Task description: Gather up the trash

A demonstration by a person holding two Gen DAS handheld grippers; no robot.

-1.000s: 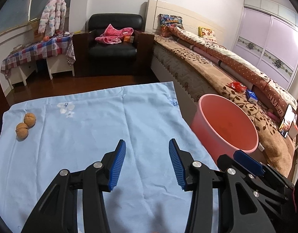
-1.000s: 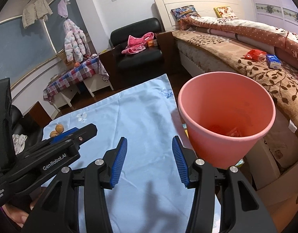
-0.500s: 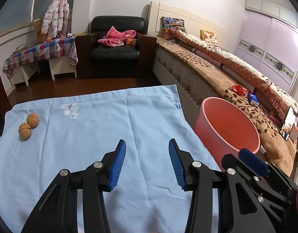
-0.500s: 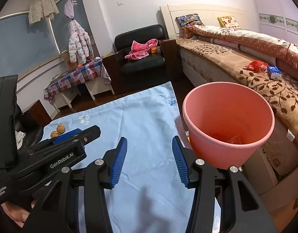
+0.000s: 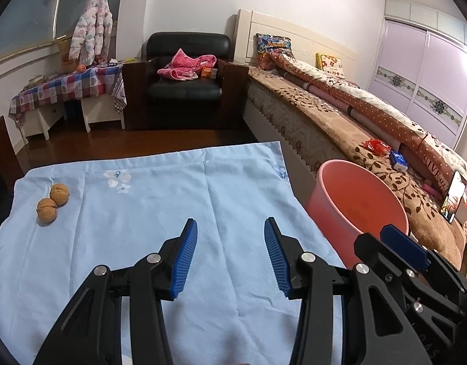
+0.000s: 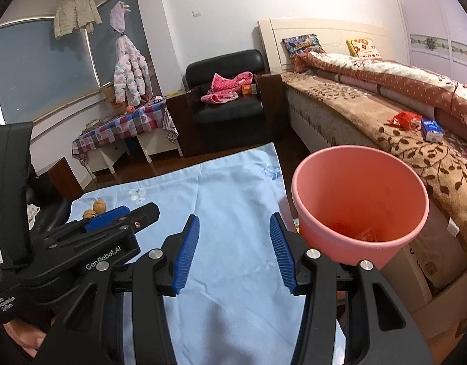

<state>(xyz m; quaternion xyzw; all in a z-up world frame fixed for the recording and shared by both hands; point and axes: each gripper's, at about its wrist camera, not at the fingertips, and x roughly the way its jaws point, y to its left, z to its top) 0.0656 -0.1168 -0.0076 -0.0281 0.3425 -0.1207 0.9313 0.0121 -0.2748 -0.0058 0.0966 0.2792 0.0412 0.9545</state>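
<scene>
So we've got two walnuts touching each other at the far left corner of the blue cloth, well away from the pink bin. They're hard, round and light, so they'll probably roll; pinch one across its middle. Left gripper and right gripper both spread, empty. Can't really make out what's in the bin bottom.
</scene>
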